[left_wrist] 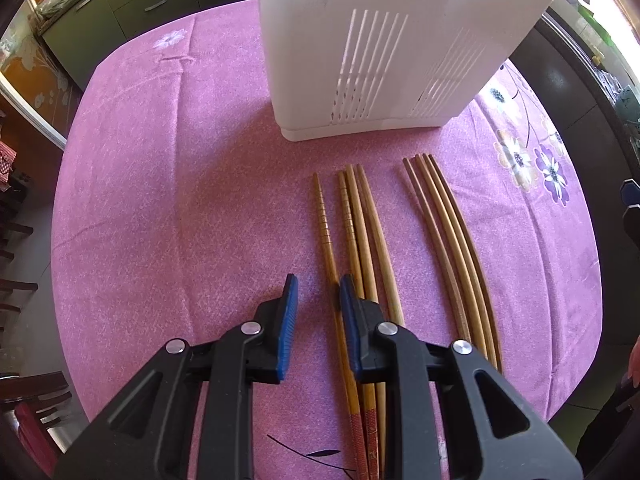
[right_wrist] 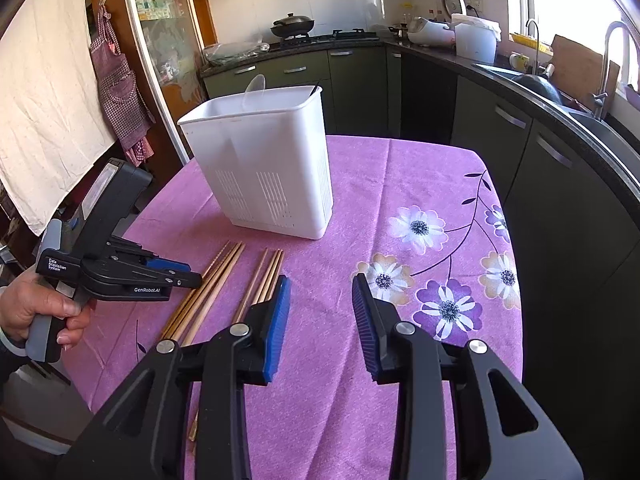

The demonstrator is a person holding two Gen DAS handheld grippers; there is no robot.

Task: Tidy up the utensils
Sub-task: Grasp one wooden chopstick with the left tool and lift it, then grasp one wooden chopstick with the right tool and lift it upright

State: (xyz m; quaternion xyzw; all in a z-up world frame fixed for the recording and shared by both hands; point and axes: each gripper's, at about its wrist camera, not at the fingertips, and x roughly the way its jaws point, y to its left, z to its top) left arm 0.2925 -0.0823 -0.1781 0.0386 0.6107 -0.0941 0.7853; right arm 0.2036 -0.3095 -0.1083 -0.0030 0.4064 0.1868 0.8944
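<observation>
Two groups of wooden chopsticks lie side by side on the purple floral tablecloth [left_wrist: 160, 200]: a left group [left_wrist: 362, 220] and a right group [left_wrist: 444, 220]. Behind them stands a white slotted utensil holder [left_wrist: 380, 60]. My left gripper [left_wrist: 319, 284] points down over the left group, open, with its leftmost chopstick [left_wrist: 322, 216] running between the jaws close to the right pad. In the right wrist view a hand holds the left gripper [right_wrist: 192, 276] over the left group [right_wrist: 216, 280]. My right gripper [right_wrist: 320, 284] is open above bare cloth, its left finger beside the right group [right_wrist: 268, 276]. The holder [right_wrist: 260, 168] contains a pale spoon [right_wrist: 255, 84].
Dark kitchen cabinets [right_wrist: 520, 140] and a sink counter [right_wrist: 560, 92] run close along the table's right edge. A wok on a stove [right_wrist: 292, 24] is at the back. An apron [right_wrist: 116, 88] hangs at the left. Wooden chairs [left_wrist: 24, 392] stand by the table's left side.
</observation>
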